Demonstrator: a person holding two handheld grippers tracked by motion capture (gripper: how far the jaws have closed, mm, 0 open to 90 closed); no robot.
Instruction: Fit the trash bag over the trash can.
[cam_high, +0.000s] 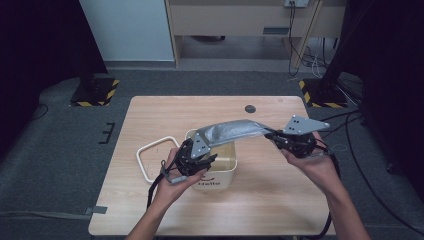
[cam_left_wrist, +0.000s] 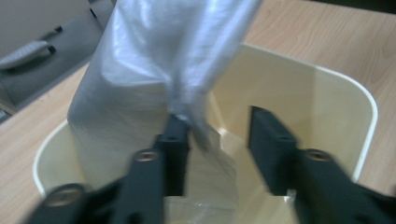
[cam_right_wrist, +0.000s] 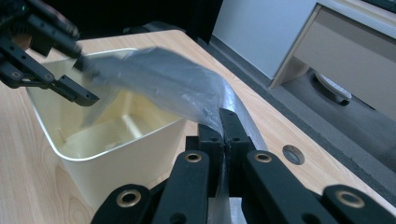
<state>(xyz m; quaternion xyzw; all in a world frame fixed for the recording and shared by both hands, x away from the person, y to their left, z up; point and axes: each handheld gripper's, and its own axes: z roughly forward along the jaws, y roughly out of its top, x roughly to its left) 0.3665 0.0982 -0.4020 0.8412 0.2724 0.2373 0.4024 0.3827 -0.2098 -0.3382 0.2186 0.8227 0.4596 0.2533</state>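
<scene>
— Black jaws of the right gripper (cam_right_wrist: 225, 140) sit clenched on one end of the grey plastic bag (cam_high: 232, 131). And the other end?

— Left gripper (cam_left_wrist: 218, 154) stands released, the bag just beside one jaw, stretched across above the cream bin (cam_high: 231, 170).

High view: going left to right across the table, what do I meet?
Cream ring-shaped frame → left tool over the cream bin → grey plastic bag stretched between the tools → right tool.
</scene>
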